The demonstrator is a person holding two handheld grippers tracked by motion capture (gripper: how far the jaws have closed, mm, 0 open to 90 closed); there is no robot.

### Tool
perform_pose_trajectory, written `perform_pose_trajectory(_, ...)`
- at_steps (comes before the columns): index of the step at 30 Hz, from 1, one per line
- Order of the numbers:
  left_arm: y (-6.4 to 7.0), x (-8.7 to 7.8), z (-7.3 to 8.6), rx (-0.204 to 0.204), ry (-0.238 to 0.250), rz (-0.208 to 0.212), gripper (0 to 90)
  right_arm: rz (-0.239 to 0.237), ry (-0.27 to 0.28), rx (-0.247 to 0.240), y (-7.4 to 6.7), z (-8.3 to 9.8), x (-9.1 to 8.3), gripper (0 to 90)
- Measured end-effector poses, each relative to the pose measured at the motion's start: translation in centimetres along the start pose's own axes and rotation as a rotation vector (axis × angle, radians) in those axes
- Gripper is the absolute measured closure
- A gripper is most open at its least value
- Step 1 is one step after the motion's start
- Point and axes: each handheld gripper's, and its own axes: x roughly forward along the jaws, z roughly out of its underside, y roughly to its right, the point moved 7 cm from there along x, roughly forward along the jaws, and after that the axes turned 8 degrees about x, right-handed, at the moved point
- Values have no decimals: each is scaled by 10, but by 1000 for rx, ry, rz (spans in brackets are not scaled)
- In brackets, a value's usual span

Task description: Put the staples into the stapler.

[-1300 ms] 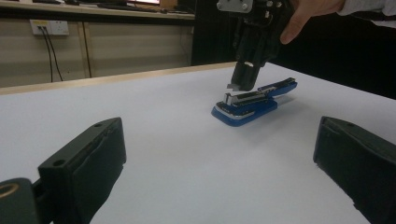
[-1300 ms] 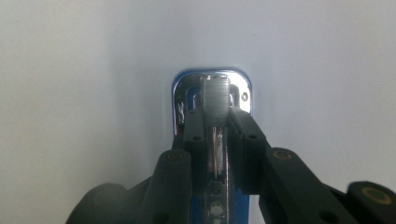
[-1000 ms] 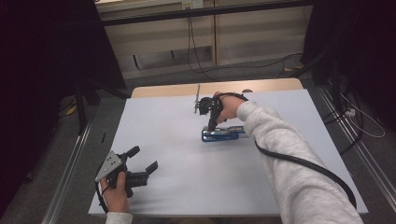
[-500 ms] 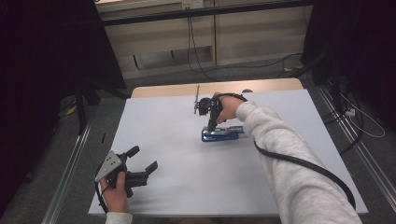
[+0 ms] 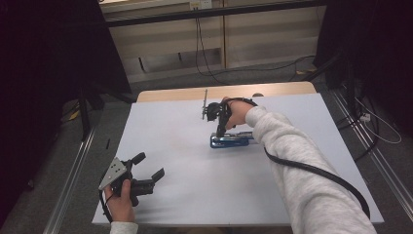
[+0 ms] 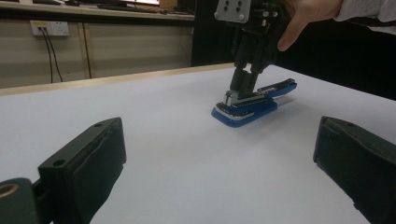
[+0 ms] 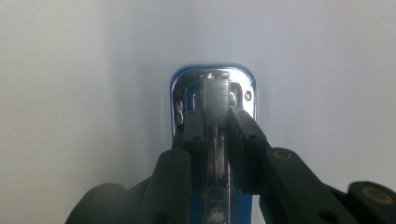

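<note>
Hands work a white table (image 5: 292, 195) from both sides: at left, the left gripper (image 5: 148, 171) rests near the front edge, jaws spread and empty. Mid-table lies a blue stapler (image 5: 233, 141), its metal staple rail (image 7: 215, 100) pinched between the right gripper (image 5: 220, 130)'s narrowed jaws. Rigid, compact and smooth, it probably handles best gripped across that narrow rail or the flat sides.

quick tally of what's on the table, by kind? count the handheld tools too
Blue stapler: 1
Handheld tools: 2, the left tool and the right tool
Total: 3
</note>
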Motion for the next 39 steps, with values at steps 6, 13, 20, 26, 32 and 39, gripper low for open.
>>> perform_pose_trajectory(6,0,0,0,-1,-1,1,24,3,6,3,-1,-2,2,732)
perform_pose_trajectory(13,0,0,0,-4,0,4,24,10,37,22,-1,0,-1,667)
perform_pose_trajectory(20,3,4,-1,-9,0,23,23,16,120,73,1,7,-13,554)
perform_pose_trajectory(26,3,6,-1,-9,-3,28,24,19,172,134,2,22,-19,486)
perform_pose_trajectory(32,6,10,-1,-16,-14,43,23,17,195,179,2,34,-22,415)
perform_pose_trajectory(39,6,15,-2,-13,-16,50,23,25,222,219,2,44,-25,343)
